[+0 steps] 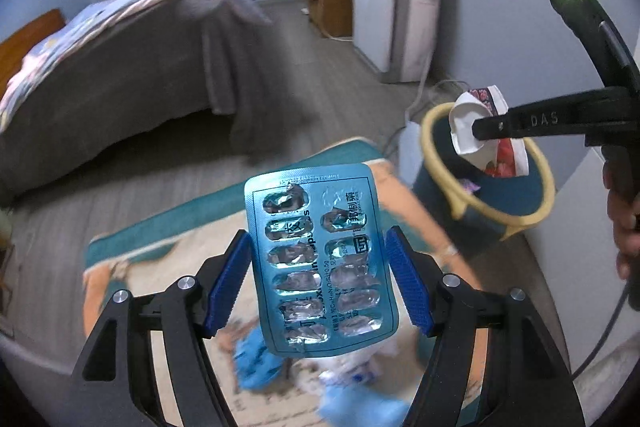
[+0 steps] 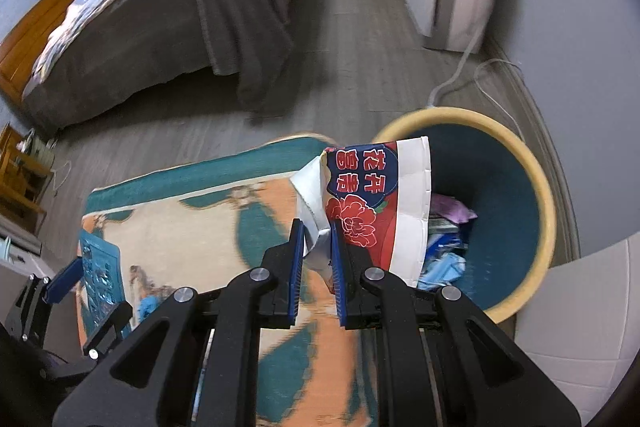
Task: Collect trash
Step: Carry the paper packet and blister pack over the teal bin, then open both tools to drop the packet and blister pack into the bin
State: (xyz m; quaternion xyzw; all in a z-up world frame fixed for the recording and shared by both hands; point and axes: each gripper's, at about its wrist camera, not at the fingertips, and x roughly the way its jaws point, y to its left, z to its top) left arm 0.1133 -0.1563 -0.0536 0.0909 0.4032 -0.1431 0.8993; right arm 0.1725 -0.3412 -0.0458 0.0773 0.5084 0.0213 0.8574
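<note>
**Two bits of trash, one bin**

The bin [image 2: 544, 211] is the biggest thing here. It is round, teal inside with a yellow rim, and sits on the floor at the far right, just past the rug [image 2: 168, 211]. Inside it I can see a purple wrapper [image 2: 456, 209] and some blue scraps.

The right tool [image 2: 317, 259] is nearly closed. It pinches a crushed paper cup [image 2: 380, 203] at the bin's near edge. Only a small crumpled part is pinched, so the cup may slip, or fall on the rug if let go too soon.

The left tool [image 1: 318, 279] is half closed on a blue pill sheet [image 1: 320, 259], over the rug and near the bin. The sheet is thin and smooth. It could slide out or twist.
</note>
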